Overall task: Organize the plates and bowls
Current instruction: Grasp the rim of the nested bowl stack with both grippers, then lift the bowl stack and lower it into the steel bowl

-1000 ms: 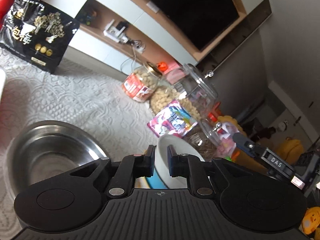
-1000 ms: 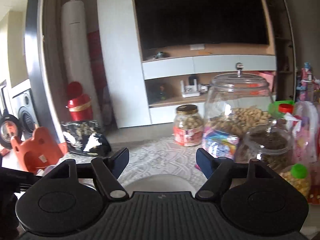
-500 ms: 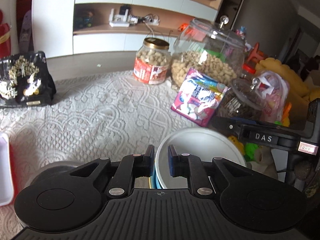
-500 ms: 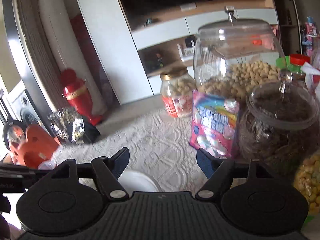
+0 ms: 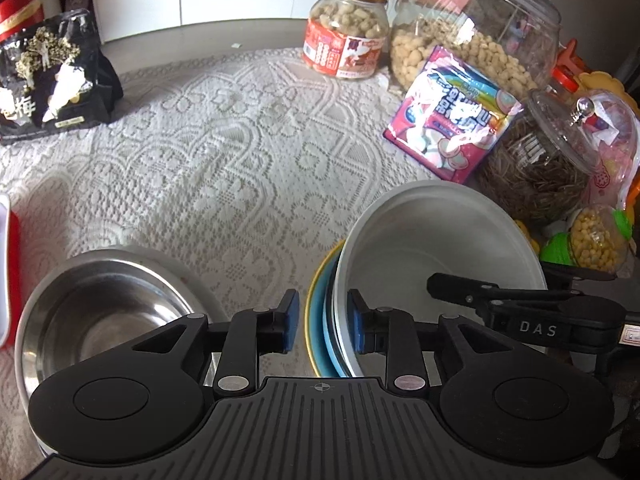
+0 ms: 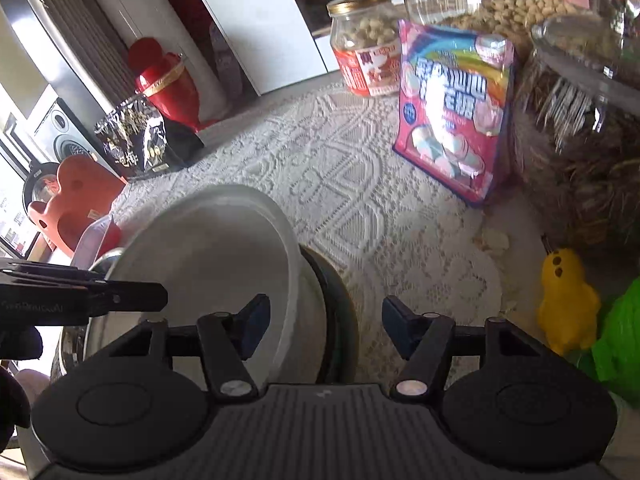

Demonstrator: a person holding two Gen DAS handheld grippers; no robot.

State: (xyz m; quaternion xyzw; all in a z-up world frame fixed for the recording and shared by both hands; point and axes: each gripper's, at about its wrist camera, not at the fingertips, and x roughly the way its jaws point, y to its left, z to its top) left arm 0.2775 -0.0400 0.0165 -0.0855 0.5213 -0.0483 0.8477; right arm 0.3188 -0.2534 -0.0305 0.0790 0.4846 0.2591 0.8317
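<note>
A white bowl (image 5: 432,252) sits tilted in a blue plate with a yellow rim (image 5: 320,320) on the lace cloth. My left gripper (image 5: 323,322) straddles their near rims. Its jaws are opening and the pads stand off both sides. My right gripper (image 6: 324,328) straddles the white bowl's (image 6: 208,248) right wall and the dark plate rim (image 6: 340,312). Its jaws are closing, with one pad inside the bowl and neither touching. Each gripper shows in the other's view as a black bar over the bowl. A steel bowl (image 5: 100,320) stands empty to the left.
Behind the bowls stand a small nut jar (image 5: 346,36), a big glass jar (image 5: 476,36), a pink snack bag (image 5: 452,116) and a lidded jar (image 5: 548,160). A black bag (image 5: 52,76) lies far left. A yellow toy (image 6: 568,300) sits to the right.
The left jaws, shut on the white bowl's rim before, have parted. Both grippers tipped downward. The right one came down over the bowl's right side and its jaws narrowed.
</note>
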